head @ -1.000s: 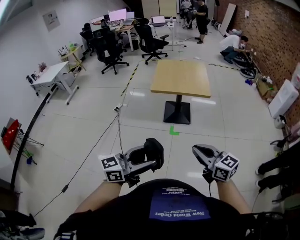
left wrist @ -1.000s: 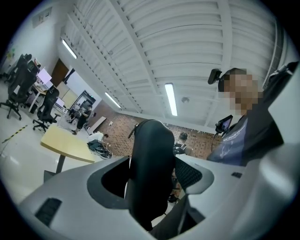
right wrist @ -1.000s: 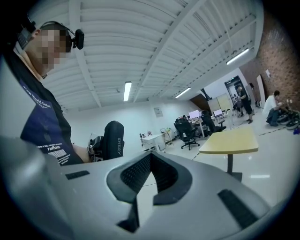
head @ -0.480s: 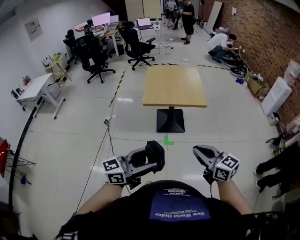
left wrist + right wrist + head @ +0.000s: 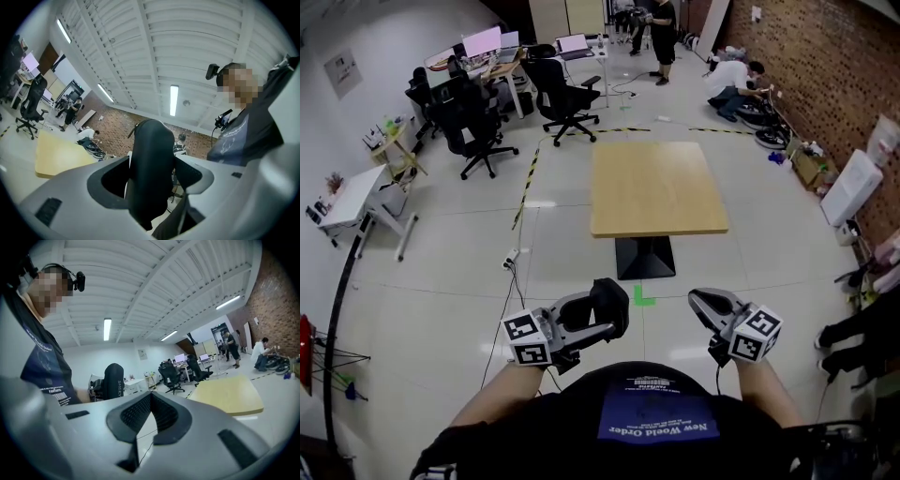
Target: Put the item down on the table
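A black zippered oval case (image 5: 610,302) is clamped between the jaws of my left gripper (image 5: 602,317), held at waist height over the floor. The left gripper view shows the case (image 5: 150,140) upright and filling the gap of the left gripper (image 5: 152,164). My right gripper (image 5: 697,301) is shut with nothing in it; its pads meet at the tips of the right gripper (image 5: 151,394). The square wooden table (image 5: 657,187) stands bare ahead on a black pedestal, and it shows again as the table (image 5: 58,157) and table (image 5: 230,395). The case (image 5: 113,380) is seen from the side.
A green tape mark (image 5: 643,296) lies on the floor by the table's base. A cable (image 5: 510,274) and a yellow-black tape line (image 5: 525,178) run on the left. Office chairs (image 5: 561,89) and desks stand at the back left, people at the back right, a white panel (image 5: 850,187) at right.
The table has come nearer and lower in the head view as the person walks toward it. Both grippers keep their pose, the left one still holding the case.
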### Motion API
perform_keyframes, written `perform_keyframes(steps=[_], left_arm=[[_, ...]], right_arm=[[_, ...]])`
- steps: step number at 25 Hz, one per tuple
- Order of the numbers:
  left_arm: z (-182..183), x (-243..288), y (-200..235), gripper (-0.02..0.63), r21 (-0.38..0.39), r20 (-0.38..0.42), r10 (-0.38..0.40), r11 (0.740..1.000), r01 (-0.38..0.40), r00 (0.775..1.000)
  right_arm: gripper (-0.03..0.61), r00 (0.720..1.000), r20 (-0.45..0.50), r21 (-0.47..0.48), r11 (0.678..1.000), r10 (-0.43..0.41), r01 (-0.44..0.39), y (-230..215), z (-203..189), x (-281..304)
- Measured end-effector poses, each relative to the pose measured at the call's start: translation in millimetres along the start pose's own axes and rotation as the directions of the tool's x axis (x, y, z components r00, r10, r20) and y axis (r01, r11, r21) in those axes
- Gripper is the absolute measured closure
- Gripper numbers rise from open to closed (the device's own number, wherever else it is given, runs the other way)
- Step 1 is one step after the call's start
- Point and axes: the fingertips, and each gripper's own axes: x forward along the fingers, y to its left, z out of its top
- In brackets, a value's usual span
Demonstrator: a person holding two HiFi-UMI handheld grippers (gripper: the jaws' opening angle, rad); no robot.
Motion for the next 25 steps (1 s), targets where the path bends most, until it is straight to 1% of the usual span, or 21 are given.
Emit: perform_keyframes(steps=[4, 8, 13, 16, 19, 22, 25], left_arm=[[17, 5, 37, 0.311, -0.003, 0.004, 0.011, 1.0, -0.011, 1.0], [25, 24, 74, 0.311, 0.003, -0.001, 0.039, 0.999, -0.039, 0.999], [39, 70, 126, 0.311, 0.018, 0.022, 0.108, 0.994, -0.108, 0.994], [52, 107, 154, 0.311, 0.011, 0.051, 0.166, 0.986, -0.167, 0.985], [67, 138, 183, 0.311, 0.018, 0.075, 0.211, 0.977, -0.212, 0.975], [77, 166, 208, 0.311, 0.014, 0.096, 0.233, 0.972, -0.235, 0.968], [83, 188, 227, 0.311, 0.017, 0.079, 0.237, 0.971, -0.239, 0.968]], right_arm=[[0.591, 1.0, -0.009, 0.002, 1.0, -0.002, 0.002, -27, 9, 23], [0.591, 1.0, -0.002, 0.02, 1.0, 0.009, -0.009, -73, 18, 41], [0.591, 0.996, -0.013, -0.002, 0.996, 0.09, -0.09, -145, 36, 66], [0.591, 0.989, -0.038, -0.007, 0.99, 0.144, -0.144, -196, 57, 76], [0.591, 0.978, -0.055, -0.025, 0.979, 0.203, -0.205, -239, 76, 91], [0.591, 0.97, -0.054, -0.021, 0.971, 0.237, -0.238, -276, 87, 102], [0.591, 0.965, -0.054, -0.011, 0.966, 0.256, -0.256, -304, 96, 115]])
